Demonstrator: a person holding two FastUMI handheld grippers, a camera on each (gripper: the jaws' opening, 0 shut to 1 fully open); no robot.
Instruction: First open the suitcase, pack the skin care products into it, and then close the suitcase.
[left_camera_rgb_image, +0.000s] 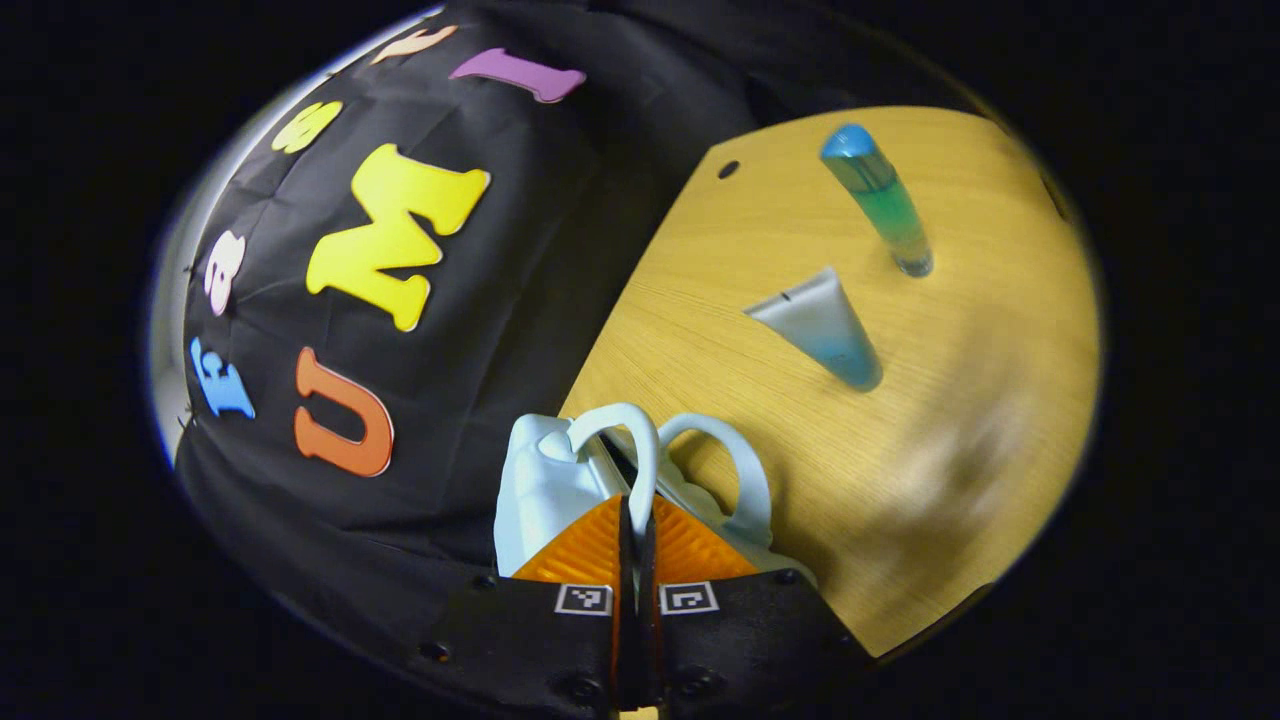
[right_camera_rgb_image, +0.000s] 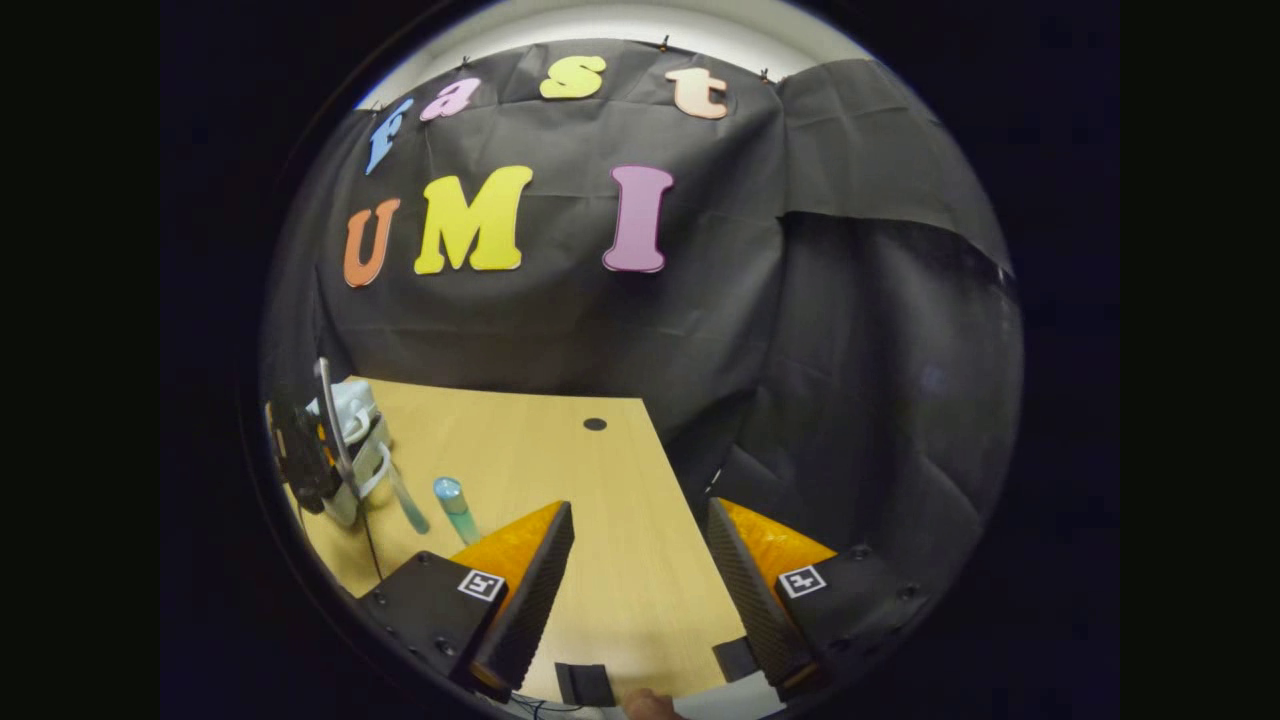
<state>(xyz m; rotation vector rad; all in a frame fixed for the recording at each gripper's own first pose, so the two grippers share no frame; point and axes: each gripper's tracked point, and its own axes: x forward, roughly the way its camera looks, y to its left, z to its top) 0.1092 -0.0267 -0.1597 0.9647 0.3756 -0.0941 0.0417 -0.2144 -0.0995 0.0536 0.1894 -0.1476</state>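
In the left gripper view, the left gripper (left_camera_rgb_image: 636, 520) has its two ribbed fingers pressed nearly together, pinching one thin looped handle (left_camera_rgb_image: 632, 450) of the suitcase (left_camera_rgb_image: 545, 490). The suitcase is small, pale, glossy moulded plastic with rounded corners, and it sits at the table's (left_camera_rgb_image: 960, 440) edge nearest the black cloth wall (left_camera_rgb_image: 520, 300). A second arched handle (left_camera_rgb_image: 735, 470) curves free just beside the pinched one. Whether the case is open at all cannot be told from here.

Further out on the smooth, light wood-grain tabletop stand the skin care products: a soft squeeze tube (left_camera_rgb_image: 825, 330), flat and wide at its crimped end and tapering to a blue-tinted cap, and beyond it a slim clear cylinder bottle (left_camera_rgb_image: 880, 200) with green liquid inside and a rounded blue cap. They stand apart from each other, both well away from the suitcase. A small dark round hole (left_camera_rgb_image: 728, 169) sits in the table near its far edge.

In the right gripper view, the right gripper (right_camera_rgb_image: 640, 545) hangs over the table's near edge with its fingers spread wide, nothing between them. Far off by the table's left edge, the left gripper (right_camera_rgb_image: 300, 460) is at the suitcase (right_camera_rgb_image: 350, 410), with the cylinder bottle (right_camera_rgb_image: 455, 508) nearer.
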